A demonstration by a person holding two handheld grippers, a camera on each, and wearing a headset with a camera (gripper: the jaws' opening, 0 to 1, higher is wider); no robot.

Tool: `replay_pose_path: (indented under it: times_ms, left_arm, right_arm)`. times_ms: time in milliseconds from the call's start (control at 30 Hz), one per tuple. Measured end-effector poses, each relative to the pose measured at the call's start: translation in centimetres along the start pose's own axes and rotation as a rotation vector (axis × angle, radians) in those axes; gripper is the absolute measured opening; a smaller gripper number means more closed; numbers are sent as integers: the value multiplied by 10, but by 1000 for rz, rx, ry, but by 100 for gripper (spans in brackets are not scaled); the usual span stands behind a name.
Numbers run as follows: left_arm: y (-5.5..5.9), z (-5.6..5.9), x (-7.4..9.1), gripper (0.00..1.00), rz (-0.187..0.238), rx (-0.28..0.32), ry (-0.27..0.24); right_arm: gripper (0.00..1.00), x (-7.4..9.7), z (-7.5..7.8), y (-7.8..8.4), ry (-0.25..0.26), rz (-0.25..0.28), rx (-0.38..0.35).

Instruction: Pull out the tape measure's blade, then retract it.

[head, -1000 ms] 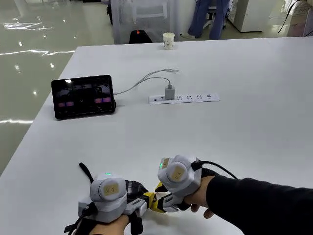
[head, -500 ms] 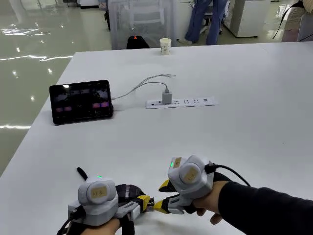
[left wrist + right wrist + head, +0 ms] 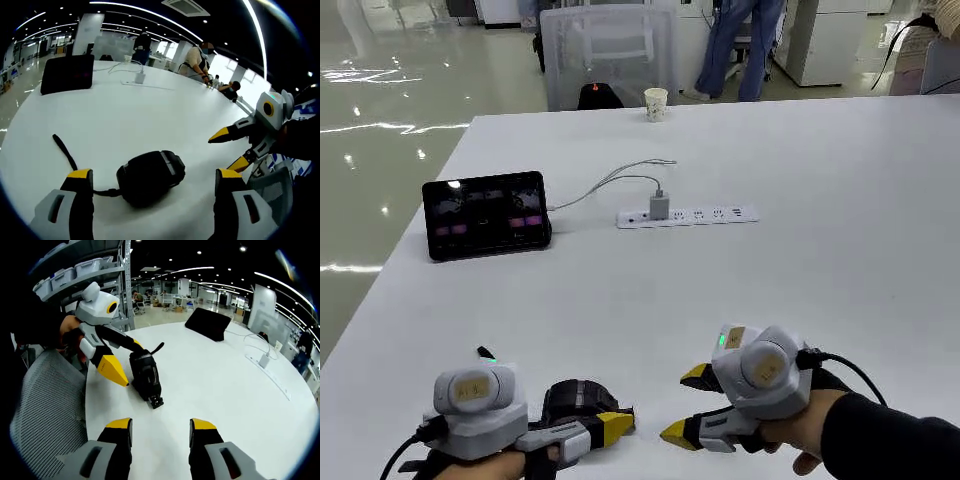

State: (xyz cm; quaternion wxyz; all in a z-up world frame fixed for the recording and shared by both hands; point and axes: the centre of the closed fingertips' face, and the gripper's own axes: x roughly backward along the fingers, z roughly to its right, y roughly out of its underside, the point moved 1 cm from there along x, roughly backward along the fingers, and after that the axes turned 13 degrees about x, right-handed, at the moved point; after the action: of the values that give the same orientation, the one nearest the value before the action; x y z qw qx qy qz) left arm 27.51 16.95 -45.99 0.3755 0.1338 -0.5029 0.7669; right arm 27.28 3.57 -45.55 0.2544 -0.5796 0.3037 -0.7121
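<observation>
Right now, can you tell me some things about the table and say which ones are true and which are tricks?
1. The tape measure is black. True.
2. The right gripper is squeezing the tape measure. False: it is open, holds nothing and sits apart from the tape measure.
3. The tablet has its screen lit. True.
4. The paper cup stands right next to the tape measure. False: the cup is at the far edge of the table, and the tape measure lies at the near edge.
5. The left gripper is open, with the tape measure lying between its jaws. True.
</observation>
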Motion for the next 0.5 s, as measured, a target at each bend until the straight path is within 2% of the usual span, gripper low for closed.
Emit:
replay_pose_path:
  times_ms: [67, 167, 267, 500]
  left_arm:
    - [5, -2, 4, 99, -33, -8, 6]
    - [9, -1, 11, 99, -55, -43, 20]
    - [8, -2, 18, 99, -44, -101, 42]
    - [6, -19, 41, 99, -53, -159, 42]
  right_arm:
    - [45, 6, -1, 3, 5, 6, -19]
    - [49, 13, -2, 8, 13, 11, -42]
    - [52, 20, -3, 17, 22, 3, -52]
    - [57, 45, 0, 38, 61, -11, -91]
